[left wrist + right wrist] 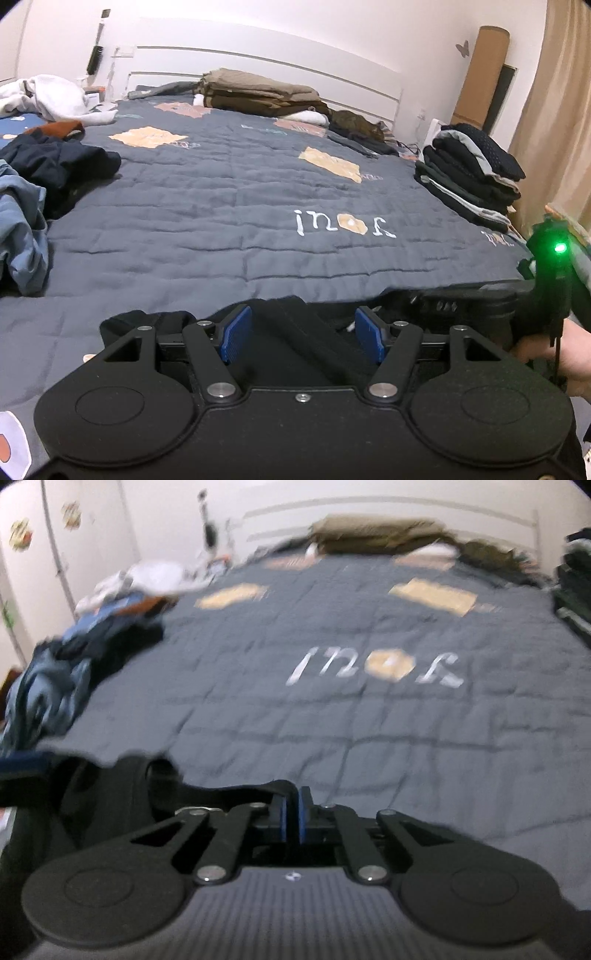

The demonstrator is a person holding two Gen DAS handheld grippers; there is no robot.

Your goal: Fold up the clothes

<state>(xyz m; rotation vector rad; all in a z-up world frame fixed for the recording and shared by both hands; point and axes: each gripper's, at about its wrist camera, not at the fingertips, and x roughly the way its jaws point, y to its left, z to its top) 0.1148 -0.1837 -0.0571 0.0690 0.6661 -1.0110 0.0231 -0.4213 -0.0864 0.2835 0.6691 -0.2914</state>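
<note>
Low in the left wrist view, the left gripper [303, 334] has its blue pads [236, 332] spread wide, with a black garment [295, 354] lying loose between and beneath them at the near edge of the bed; neither pad presses on the cloth. At the right edge of that frame a hand [554, 354] holds the other tool, where a green light [560, 248] glows. In the blurred right wrist view, the right gripper [293, 818] has its jaws drawn together on a strip of the black garment [240, 794], which runs off toward the lower left of the frame. A grey quilt [240, 206] with tan patches and white lettering covers the bed. Unfolded clothes [44, 173], dark and pale blue, sit heaped at the left of the frame, a folded dark stack [472, 177] rests at the right edge of the bed, and folded brown blankets [258, 94] lie against the white headboard [258, 62] at top centre.
</note>
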